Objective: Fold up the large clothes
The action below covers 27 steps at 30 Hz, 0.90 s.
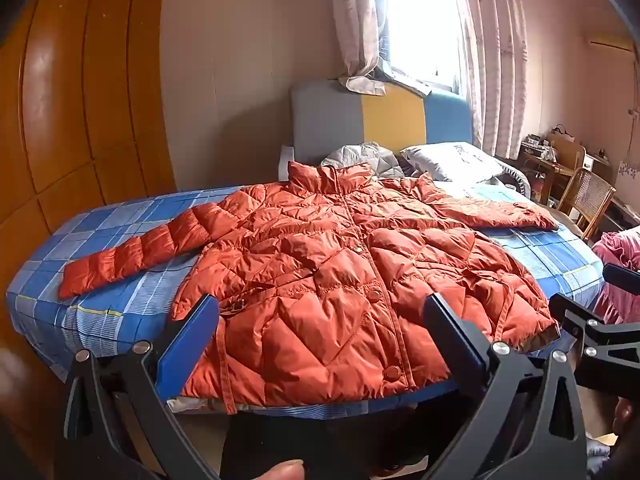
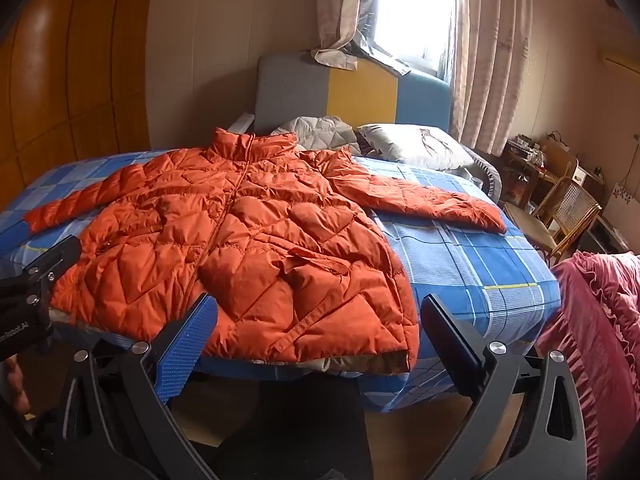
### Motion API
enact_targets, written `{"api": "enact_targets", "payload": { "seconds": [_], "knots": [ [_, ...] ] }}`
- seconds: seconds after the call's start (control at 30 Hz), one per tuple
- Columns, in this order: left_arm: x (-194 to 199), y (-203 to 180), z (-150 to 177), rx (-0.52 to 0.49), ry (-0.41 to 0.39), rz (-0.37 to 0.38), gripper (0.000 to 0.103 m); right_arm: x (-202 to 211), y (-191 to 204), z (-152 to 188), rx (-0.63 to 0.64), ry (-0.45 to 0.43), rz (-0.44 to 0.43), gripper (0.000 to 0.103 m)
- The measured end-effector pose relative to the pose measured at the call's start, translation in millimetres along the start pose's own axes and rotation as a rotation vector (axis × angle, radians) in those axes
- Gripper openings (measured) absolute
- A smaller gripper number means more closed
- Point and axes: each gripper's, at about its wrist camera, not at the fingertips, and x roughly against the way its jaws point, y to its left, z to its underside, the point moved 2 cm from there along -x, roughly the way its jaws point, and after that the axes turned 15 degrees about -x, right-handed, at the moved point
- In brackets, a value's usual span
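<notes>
An orange quilted puffer jacket [image 1: 328, 272] lies flat, front up and buttoned, on a bed with a blue checked sheet [image 1: 100, 300]. Both sleeves are spread out to the sides. Its hem hangs at the near edge of the bed. It also shows in the right wrist view [image 2: 240, 248]. My left gripper [image 1: 320, 320] is open and empty, held just short of the hem. My right gripper [image 2: 316, 316] is open and empty, near the hem's right corner. The right gripper shows at the right edge of the left wrist view [image 1: 592, 328], and the left gripper at the left edge of the right wrist view [image 2: 40, 276].
A pillow [image 2: 416, 144] and a grey quilt [image 2: 320, 132] lie at the headboard [image 2: 352, 92]. A wooden wardrobe [image 1: 80, 100] stands to the left. A pink ruffled cover [image 2: 600, 320], a cane chair [image 2: 560, 212] and a cluttered desk [image 2: 532, 160] are to the right.
</notes>
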Motion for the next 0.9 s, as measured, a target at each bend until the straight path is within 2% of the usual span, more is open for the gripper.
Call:
{"api": "enact_targets", "payload": {
  "seconds": [0.9],
  "knots": [
    [-5.3,0.0,3.2,0.011,0.021,0.01,0.101,-4.6,-8.5,-2.5,-0.028,0.008,0.006,0.1]
  ]
}}
